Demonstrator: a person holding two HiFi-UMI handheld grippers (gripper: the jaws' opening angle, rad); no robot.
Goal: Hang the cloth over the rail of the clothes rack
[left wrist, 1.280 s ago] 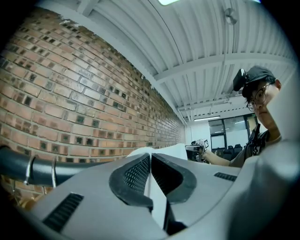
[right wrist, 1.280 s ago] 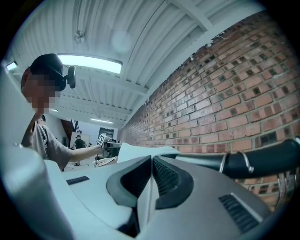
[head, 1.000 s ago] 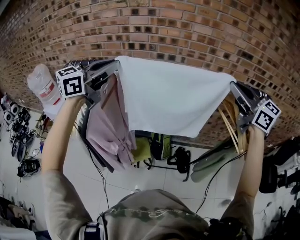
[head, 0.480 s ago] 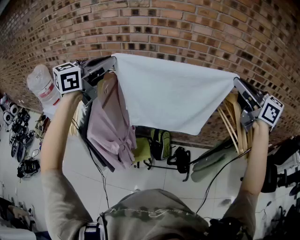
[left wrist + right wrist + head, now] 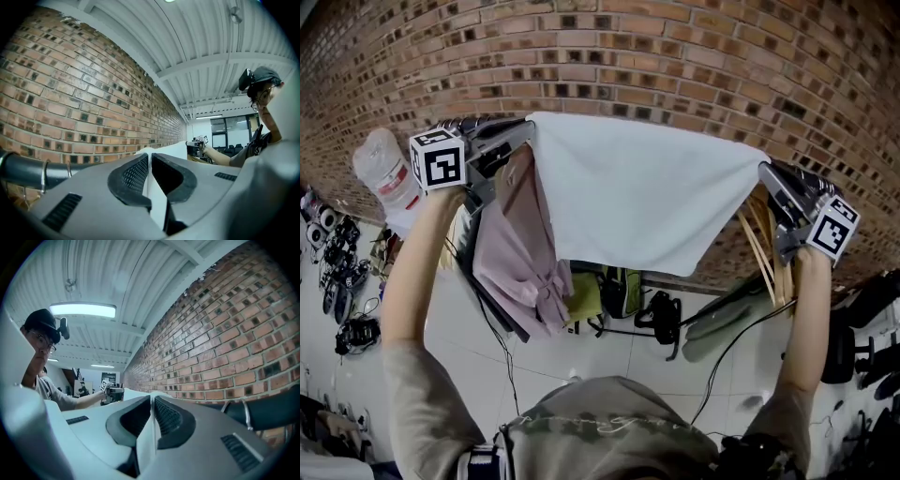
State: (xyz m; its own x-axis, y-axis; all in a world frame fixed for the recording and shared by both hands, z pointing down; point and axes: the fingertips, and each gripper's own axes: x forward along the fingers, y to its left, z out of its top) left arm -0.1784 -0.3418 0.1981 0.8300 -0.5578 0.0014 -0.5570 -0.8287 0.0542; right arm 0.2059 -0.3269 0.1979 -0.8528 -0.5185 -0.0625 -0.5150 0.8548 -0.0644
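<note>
Your left hand-held gripper (image 5: 521,132) and right hand-held gripper (image 5: 766,174) each clamp a top corner of the white cloth (image 5: 645,195) (spread across frame centre), beside the rail (image 5: 22,171).

Opposed side views share the cloth (image 5: 647,202)

A brick wall (image 5: 675,66) stands close behind the rail (image 5: 21,169), leaving little room beyond it. A pink garment (image 5: 520,253) hangs just beside the left gripper (image 5: 514,136), and wooden hangers (image 5: 766,251) crowd the right gripper (image 5: 772,180); the stretched white cloth (image 5: 647,202) fills the span between. Below the cloth, open air reaches the tiled floor (image 5: 581,361).
</note>
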